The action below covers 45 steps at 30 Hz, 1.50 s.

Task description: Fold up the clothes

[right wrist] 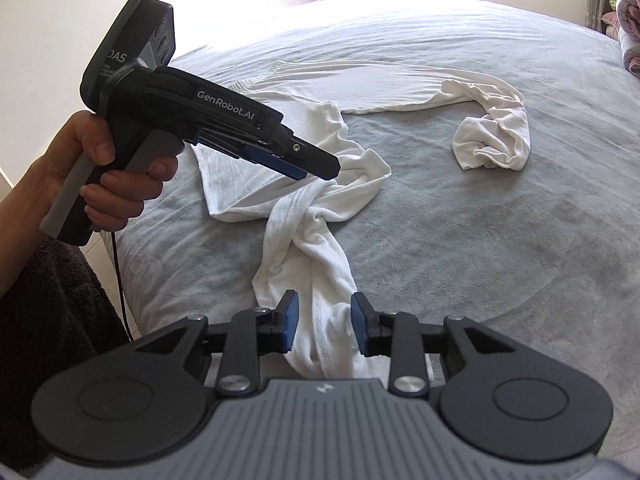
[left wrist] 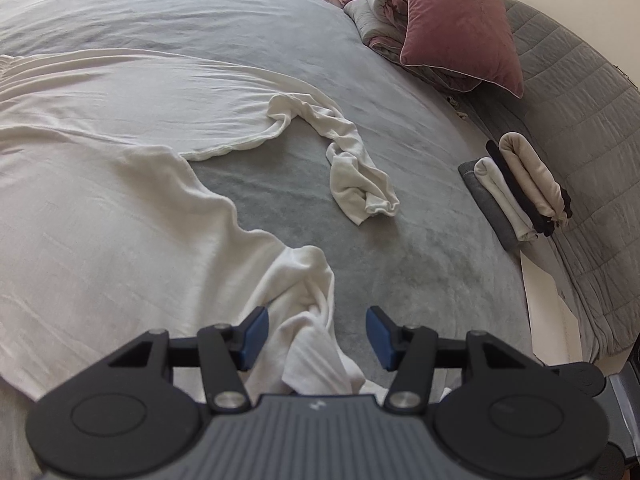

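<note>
The right gripper (right wrist: 324, 330) is held partly open over a twisted fold of the white long-sleeved cotton shirt (right wrist: 308, 236), cloth lying between its blue pads (right wrist: 289, 326) without being pinched. The left gripper (left wrist: 316, 338), gripped by a hand (right wrist: 100, 168), is seen wider, a bunched sleeve passing loosely between its jaws. The shirt is spread across a grey plush bedspread (left wrist: 420, 240), its far sleeve curled. A stack of folded clothes (left wrist: 520, 188) and a pink velvet cushion (left wrist: 460, 20) are seen beyond.
</note>
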Each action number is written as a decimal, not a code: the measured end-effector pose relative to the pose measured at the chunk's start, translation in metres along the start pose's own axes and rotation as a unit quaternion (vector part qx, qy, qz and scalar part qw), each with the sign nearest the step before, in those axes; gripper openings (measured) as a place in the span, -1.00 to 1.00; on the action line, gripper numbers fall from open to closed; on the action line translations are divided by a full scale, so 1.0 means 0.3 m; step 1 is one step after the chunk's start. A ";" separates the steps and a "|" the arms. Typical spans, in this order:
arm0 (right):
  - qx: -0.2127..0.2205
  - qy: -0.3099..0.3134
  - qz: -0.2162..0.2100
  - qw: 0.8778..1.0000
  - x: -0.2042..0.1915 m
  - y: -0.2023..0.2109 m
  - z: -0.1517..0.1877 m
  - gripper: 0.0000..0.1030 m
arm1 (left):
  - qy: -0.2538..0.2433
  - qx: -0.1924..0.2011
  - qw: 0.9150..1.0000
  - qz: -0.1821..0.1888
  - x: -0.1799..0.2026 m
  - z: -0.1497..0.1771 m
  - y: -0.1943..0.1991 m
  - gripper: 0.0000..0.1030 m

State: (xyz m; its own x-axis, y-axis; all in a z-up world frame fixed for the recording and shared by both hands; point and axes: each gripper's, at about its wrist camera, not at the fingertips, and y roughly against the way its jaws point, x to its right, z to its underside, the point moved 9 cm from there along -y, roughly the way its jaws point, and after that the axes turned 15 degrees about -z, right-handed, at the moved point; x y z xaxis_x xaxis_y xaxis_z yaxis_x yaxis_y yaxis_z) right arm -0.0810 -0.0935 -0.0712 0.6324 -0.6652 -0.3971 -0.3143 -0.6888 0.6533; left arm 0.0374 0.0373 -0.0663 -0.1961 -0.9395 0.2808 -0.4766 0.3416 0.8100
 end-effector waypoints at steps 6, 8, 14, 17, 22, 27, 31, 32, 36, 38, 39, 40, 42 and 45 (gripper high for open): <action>-0.026 0.021 0.033 0.999 0.009 -0.033 0.026 -0.85 | 0.013 0.001 1.000 0.000 -0.012 -0.006 0.002 0.05; -0.015 0.013 0.040 0.999 0.026 -0.009 0.022 -0.88 | 0.019 0.002 1.000 -0.001 -0.017 -0.013 0.000 0.05; 0.033 -0.024 0.073 0.997 0.117 0.097 -0.019 -0.90 | 0.026 0.004 1.000 -0.002 -0.007 -0.030 -0.006 0.06; 0.047 -0.049 0.102 0.993 0.186 0.134 -0.026 -0.90 | 0.023 0.004 1.000 0.001 0.005 -0.033 -0.009 0.05; 0.068 -0.099 0.144 0.982 0.307 0.189 -0.020 -0.90 | 0.015 -0.002 1.000 -0.001 0.023 -0.025 -0.027 0.06; 0.099 -0.142 0.174 0.969 0.411 0.251 -0.023 -0.90 | -0.001 -0.005 1.000 0.002 0.055 -0.009 -0.037 0.06; 0.140 -0.168 0.194 0.956 0.484 0.307 -0.022 -0.90 | -0.022 -0.004 1.000 0.007 0.098 0.007 -0.043 0.06; 0.150 -0.169 0.195 0.954 0.491 0.316 -0.025 -0.90 | -0.027 -0.004 1.000 0.009 0.110 0.011 -0.046 0.06; 0.182 -0.166 0.197 0.949 0.510 0.341 -0.039 -0.90 | -0.048 -0.001 0.999 0.019 0.163 0.025 -0.053 0.06; 0.184 -0.171 0.198 0.948 0.515 0.348 -0.036 -0.78 | -0.064 0.005 0.998 0.025 0.203 0.033 -0.054 0.06; 0.183 -0.172 0.199 0.947 0.518 0.352 -0.035 -0.71 | -0.076 0.012 0.997 0.026 0.226 0.037 -0.052 0.06; 0.183 -0.173 0.200 0.947 0.522 0.357 -0.034 -0.71 | -0.088 0.020 0.996 0.027 0.250 0.040 -0.050 0.07; 0.185 -0.179 0.194 0.947 0.531 0.368 -0.027 -0.71 | -0.112 0.034 0.993 0.029 0.297 0.047 -0.046 0.10; 0.188 -0.203 0.174 0.945 0.547 0.381 0.000 -0.71 | -0.151 0.046 0.987 0.037 0.373 0.072 -0.051 0.11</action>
State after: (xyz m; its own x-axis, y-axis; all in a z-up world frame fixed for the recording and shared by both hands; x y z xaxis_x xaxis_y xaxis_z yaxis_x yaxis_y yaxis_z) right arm -0.0131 -0.2815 -0.0619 0.1454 -0.8735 -0.4646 -0.7309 -0.4114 0.5446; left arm 0.0041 -0.0724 -0.0584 -0.4733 -0.8662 0.1603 -0.5238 0.4231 0.7393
